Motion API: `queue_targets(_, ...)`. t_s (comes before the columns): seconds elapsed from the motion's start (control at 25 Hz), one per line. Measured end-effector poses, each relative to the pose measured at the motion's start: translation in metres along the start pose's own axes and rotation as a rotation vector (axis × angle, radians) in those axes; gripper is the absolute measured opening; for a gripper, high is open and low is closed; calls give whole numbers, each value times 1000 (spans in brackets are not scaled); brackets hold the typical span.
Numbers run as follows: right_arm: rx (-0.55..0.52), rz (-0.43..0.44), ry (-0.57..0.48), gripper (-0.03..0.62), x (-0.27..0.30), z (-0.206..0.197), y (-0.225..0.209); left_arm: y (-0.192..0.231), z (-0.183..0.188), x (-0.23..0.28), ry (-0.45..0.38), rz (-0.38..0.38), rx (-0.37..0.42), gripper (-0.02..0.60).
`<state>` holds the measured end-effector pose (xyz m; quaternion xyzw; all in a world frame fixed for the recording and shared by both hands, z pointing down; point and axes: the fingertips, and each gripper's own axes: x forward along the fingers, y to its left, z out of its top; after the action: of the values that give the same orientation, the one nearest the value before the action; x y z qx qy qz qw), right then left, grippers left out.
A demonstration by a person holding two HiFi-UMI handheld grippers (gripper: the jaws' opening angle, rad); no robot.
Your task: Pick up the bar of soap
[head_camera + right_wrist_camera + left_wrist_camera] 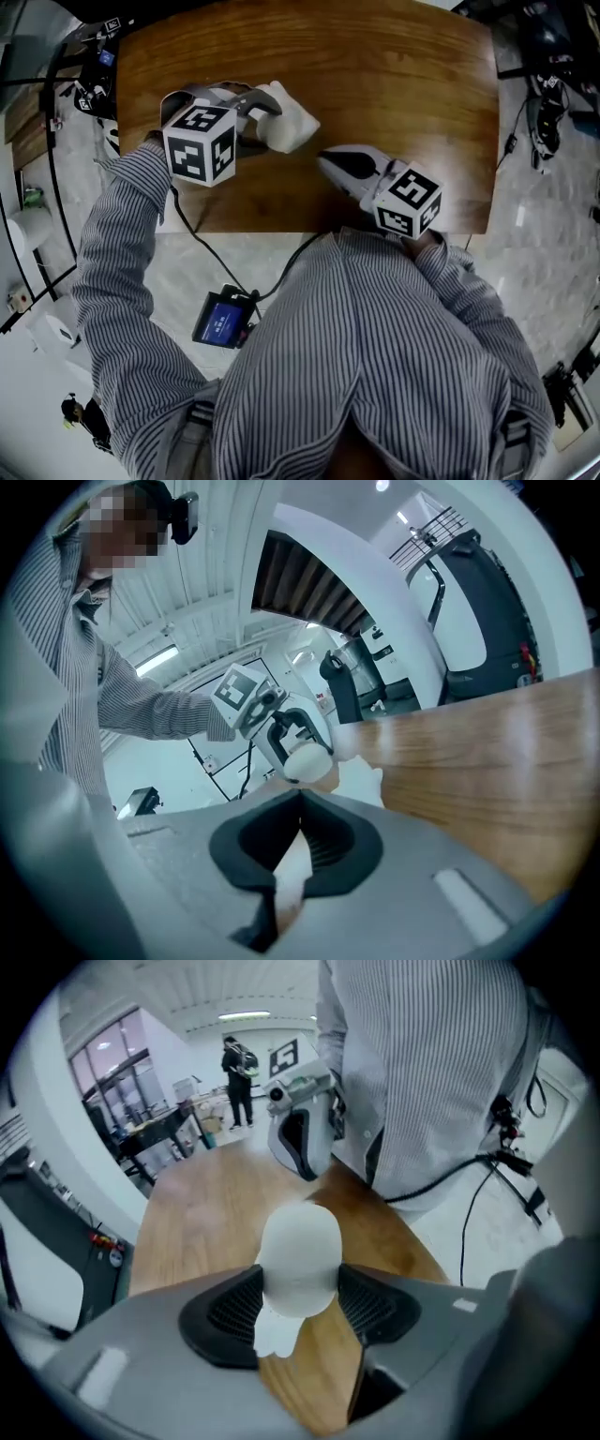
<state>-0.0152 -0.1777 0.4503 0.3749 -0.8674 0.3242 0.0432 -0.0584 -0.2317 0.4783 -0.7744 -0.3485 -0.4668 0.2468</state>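
Note:
The white bar of soap (286,120) is held just above the wooden table (394,75), left of centre. My left gripper (270,112) is shut on it. In the left gripper view the rounded soap (300,1251) sits squeezed between both black pads (230,1312), with a small white bit hanging under it. My right gripper (325,158) lies on the table just right of the soap, pointing at it, shut on nothing. In the right gripper view its pads (333,841) meet at the tip, and the soap (307,759) shows ahead in the left gripper's jaws.
The table's near edge (281,229) runs under both grippers. A black cable drops to a small blue-screened device (223,321) on the floor. Cables and gear (548,103) lie to the table's right. A person (236,1082) stands far off.

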Motion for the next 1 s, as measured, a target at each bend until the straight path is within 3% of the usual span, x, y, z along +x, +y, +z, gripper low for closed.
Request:
queue_targets(0.32, -54, 42, -4, 3, 14, 11, 14, -23, 13, -31, -232, 301, -432, 264)
queue_targets(0.48, -73, 54, 0, 3, 13, 10, 23, -27, 28, -44, -355, 491, -626, 264)
queue_targets(0.72, -98, 28, 3, 3, 21, 15, 26, -39, 33, -54, -539, 728, -907, 264)
queue_targets(1.0, -118, 0, -4, 3, 19, 16, 28, -52, 33, -57, -796, 964, -1296, 263)
